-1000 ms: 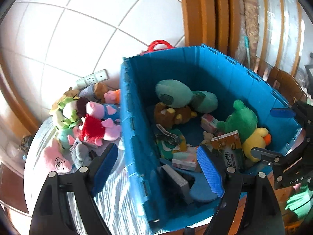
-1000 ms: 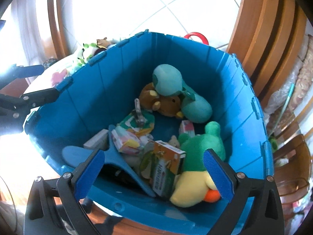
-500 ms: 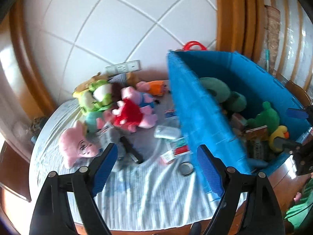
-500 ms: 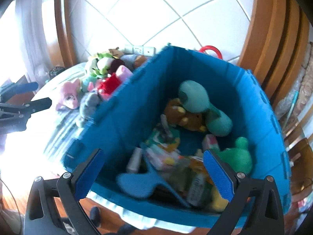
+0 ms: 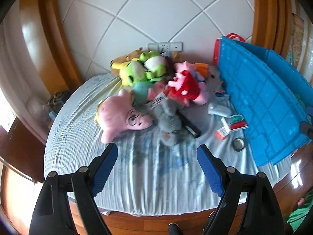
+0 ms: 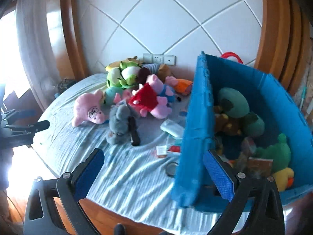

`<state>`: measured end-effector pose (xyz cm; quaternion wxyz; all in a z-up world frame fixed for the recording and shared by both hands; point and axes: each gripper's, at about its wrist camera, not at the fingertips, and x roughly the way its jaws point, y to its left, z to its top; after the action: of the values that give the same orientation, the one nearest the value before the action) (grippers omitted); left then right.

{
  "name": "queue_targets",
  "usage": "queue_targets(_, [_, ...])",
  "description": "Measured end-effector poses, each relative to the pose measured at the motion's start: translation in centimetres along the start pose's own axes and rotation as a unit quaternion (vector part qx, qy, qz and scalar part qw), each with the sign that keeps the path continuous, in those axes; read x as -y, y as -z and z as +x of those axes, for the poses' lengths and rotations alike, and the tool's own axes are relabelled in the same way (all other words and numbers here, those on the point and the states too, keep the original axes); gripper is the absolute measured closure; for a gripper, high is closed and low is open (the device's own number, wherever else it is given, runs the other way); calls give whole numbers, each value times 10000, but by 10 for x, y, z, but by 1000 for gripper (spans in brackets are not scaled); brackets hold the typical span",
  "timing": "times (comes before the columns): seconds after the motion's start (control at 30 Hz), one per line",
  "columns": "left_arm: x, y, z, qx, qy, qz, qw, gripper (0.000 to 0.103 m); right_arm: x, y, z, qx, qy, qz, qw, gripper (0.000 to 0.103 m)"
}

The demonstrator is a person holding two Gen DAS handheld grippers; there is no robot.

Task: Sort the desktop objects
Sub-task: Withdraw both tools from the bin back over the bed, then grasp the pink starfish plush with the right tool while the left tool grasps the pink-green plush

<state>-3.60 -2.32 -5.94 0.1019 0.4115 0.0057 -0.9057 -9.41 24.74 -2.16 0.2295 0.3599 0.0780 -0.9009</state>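
Both the left tongs and the right tongs hang released and empty over the cloth-covered bench. Beyond lie the plush toys and small cartons, their print too blurred to read, beside the blue crate.

Two black plastic grippers, left gripper and right gripper, each with slotted angular arms, silver round screws at the pivots, and ribbed blue pads at five and seven o'clock.
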Motion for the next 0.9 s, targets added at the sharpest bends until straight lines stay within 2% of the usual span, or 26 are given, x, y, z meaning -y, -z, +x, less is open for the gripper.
queue_targets(0.27, [-45, 12, 18, -152, 54, -298, 9994, 20, -39, -17, 10, 171, -31, -28, 9998, 0])
queue_targets(0.47, [-66, 13, 38, -263, -124, -590, 9978, 20, -61, -30, 37, 211, -233, -327, 9990, 0])
queue_targets(0.63, [-80, 0, 58, -311, -220, -826, 9959, 20, -66, -48, 83, 72, -716, -232, 9971, 0])
queue_targets(0.9, [-90, -24, 112, -608, -492, -1110, 9907, 20, -67, -67, 181, -525, -1216, -258, 9909, 0])
